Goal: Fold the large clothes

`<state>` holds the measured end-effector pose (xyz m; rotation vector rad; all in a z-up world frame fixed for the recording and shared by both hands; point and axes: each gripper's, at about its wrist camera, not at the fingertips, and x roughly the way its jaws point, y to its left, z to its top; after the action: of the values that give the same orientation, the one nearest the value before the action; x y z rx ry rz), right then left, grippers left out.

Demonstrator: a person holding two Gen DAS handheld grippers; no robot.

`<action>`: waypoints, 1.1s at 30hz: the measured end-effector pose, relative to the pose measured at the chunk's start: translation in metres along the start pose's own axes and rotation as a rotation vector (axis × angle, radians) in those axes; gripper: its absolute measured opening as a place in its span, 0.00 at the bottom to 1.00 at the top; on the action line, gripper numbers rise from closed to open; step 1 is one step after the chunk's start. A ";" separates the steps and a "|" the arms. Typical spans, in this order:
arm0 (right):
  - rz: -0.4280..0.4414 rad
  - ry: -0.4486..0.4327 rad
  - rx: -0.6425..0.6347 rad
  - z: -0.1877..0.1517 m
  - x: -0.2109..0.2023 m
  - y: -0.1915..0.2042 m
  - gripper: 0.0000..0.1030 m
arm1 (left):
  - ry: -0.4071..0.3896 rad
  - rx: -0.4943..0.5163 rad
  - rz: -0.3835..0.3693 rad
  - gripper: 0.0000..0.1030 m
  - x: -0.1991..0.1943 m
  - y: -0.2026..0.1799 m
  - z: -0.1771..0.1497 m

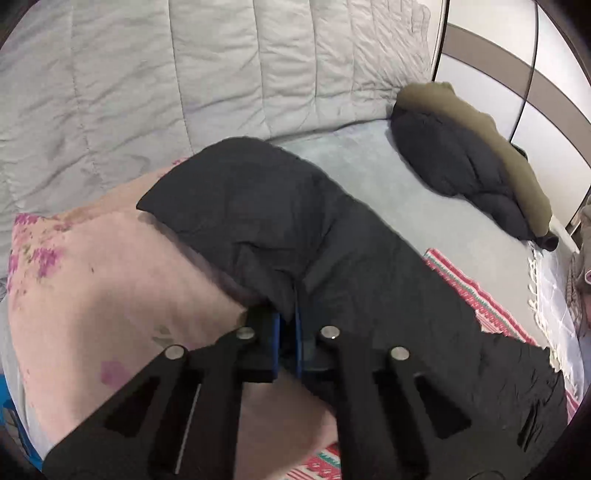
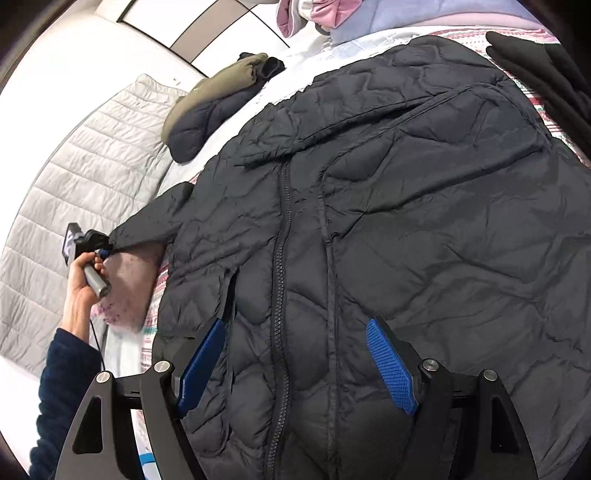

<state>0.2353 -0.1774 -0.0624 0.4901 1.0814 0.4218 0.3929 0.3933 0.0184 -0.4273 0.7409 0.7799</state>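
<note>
Two grippers work on one dark quilted jacket (image 2: 369, 221) spread front-up across the bed (image 1: 388, 162).

In the left wrist view much is hard to read: the left gripper (image 1: 288, 332) has its blue pads pressed together, pinching the end of the jacket's sleeve (image 1: 240, 206), and the cloth bunches over the pads so the fingertips themselves are hidden. The sleeve lies over a pink flowered pillow (image 1: 92, 295), whose lower part is cut off by the gripper frame. The same pinch shows small in the right wrist view, where a hand (image 2: 83, 280) in a dark blue cuff holds the handle at the bed's left edge.

The right gripper (image 2: 295, 365) hangs low over the jacket's near hem, jaws spread wide. Its blue pads (image 2: 391, 365) stand either side of the zip (image 2: 280, 258) with puffy cloth between them; whether they touch the cloth I cannot tell. The hem itself runs out of frame below.

The jacket is black-grey, with wavy stitched panels and many creases. Its zip is closed up the middle, and a collar or flap folds across the chest. It covers most of a striped red-and-white blanket (image 1: 480, 299).

Farther off, near the bed's far edge, lies a folded bundle (image 1: 465, 158), dark with an olive side. A pale quilted cover (image 1: 184, 74) rises beyond, and pink and lilac clothes (image 2: 317, 14) are cut off at the top.
</note>
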 end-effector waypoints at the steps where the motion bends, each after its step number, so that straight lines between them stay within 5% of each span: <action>1: 0.003 -0.004 -0.003 0.000 -0.001 0.001 0.78 | -0.013 0.005 -0.011 0.04 -0.005 -0.003 -0.002; 8: 0.014 -0.029 0.034 0.003 -0.011 -0.009 0.78 | -0.208 0.022 -0.233 0.03 -0.098 -0.054 -0.009; 11: 0.031 -0.026 0.079 0.007 -0.015 -0.019 0.78 | -0.299 0.123 -0.332 0.04 -0.142 -0.089 -0.037; 14: 0.036 -0.028 0.111 0.010 -0.019 -0.027 0.78 | -0.340 0.330 -0.411 0.04 -0.174 -0.138 -0.094; 16: 0.036 -0.032 0.132 0.012 -0.022 -0.033 0.78 | -0.279 0.546 -0.446 0.13 -0.176 -0.180 -0.158; 18: 0.038 -0.044 0.151 0.015 -0.026 -0.040 0.78 | -0.185 0.749 -0.469 0.41 -0.167 -0.212 -0.212; 21: 0.019 -0.062 0.157 0.019 -0.033 -0.049 0.78 | -0.222 1.114 -0.344 0.49 -0.161 -0.249 -0.300; 24: -0.006 -0.066 0.158 0.020 -0.036 -0.055 0.78 | -0.307 1.322 -0.304 0.49 -0.166 -0.253 -0.346; 28: 0.044 -0.055 0.163 0.020 -0.039 -0.057 0.78 | -0.301 1.292 -0.352 0.69 -0.187 -0.236 -0.335; 33: 0.044 -0.062 0.163 0.020 -0.040 -0.055 0.78 | -0.258 1.230 -0.445 0.69 -0.209 -0.203 -0.317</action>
<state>0.2416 -0.2476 -0.0565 0.6680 1.0514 0.3570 0.3073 -0.0269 -0.0255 0.6037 0.7132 -0.1218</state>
